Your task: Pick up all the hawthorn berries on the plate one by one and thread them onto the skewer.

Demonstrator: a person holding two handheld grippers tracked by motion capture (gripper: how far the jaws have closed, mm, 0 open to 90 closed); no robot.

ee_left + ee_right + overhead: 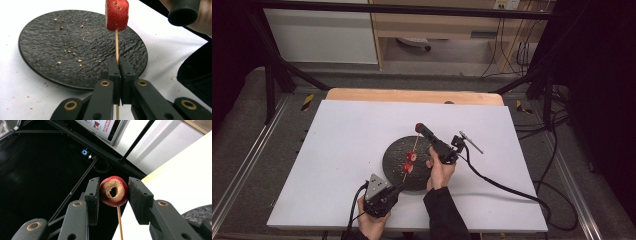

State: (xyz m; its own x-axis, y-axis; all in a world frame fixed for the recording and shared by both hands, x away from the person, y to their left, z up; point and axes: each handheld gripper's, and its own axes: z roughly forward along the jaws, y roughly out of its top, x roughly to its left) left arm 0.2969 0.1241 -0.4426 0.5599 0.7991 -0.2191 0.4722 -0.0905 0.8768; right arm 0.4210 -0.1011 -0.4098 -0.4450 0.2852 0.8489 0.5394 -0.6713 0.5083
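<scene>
A thin wooden skewer point(116, 45) stands up over the black plate point(62, 50), and my left gripper point(119, 61) is shut on its lower part. A red strawberry chunk point(117, 15) is threaded on it. In the high view the skewer point(414, 145) slants across the plate point(392, 150) with two red pieces point(410, 161) on it, and the left gripper point(401, 186) is at the plate's near edge. My right gripper point(113, 182) is shut on a red ring-shaped fruit slice point(121, 191) with a hole in its middle. The skewer's end point(120, 222) reaches that slice from below.
The plate carries scattered crumbs point(72, 52). It rests on a white board point(337, 150) with a wooden strip point(412, 95) along the back. A black cable point(512, 190) trails to the right from the right gripper. Black frame posts point(269, 90) stand at the table's far corners.
</scene>
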